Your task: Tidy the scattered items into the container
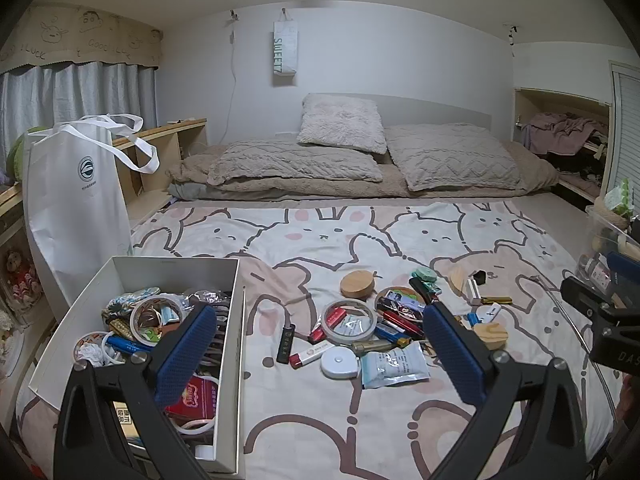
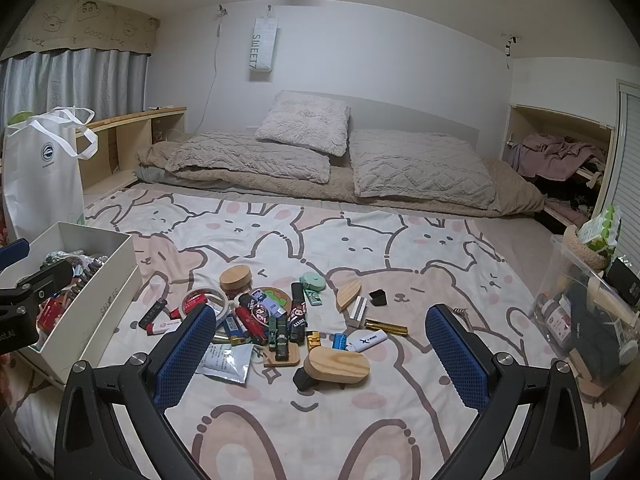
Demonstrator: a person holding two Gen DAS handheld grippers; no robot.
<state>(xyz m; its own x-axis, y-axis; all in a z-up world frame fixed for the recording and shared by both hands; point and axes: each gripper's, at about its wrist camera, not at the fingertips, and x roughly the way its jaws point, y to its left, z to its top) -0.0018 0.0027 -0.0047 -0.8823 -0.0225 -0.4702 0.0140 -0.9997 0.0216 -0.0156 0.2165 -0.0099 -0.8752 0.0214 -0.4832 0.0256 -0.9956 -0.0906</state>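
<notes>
We've got both the left gripper (image 1: 316, 348) and right gripper (image 2: 320, 348) spread wide with nothing in them, hovering over the bed (image 2: 400, 420). The scattered items (image 2: 272, 320) sit mid-bed, right of the white box (image 1: 230, 320). They look light and mostly rigid, so we'd pinch the wooden-handled brush (image 2: 336, 364) across its narrow sides, while the slick foil packet (image 2: 226, 364) probably wants an edge grab.

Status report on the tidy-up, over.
Both hand-held grippers, left and right, open, empty. Box partly filled. Pile on bedspread. Nothing in the way.

The white box (image 2: 100, 312) is cut off at nine o'clock in the right view. Words on the lighters (image 2: 298, 322) are too small to read.
</notes>
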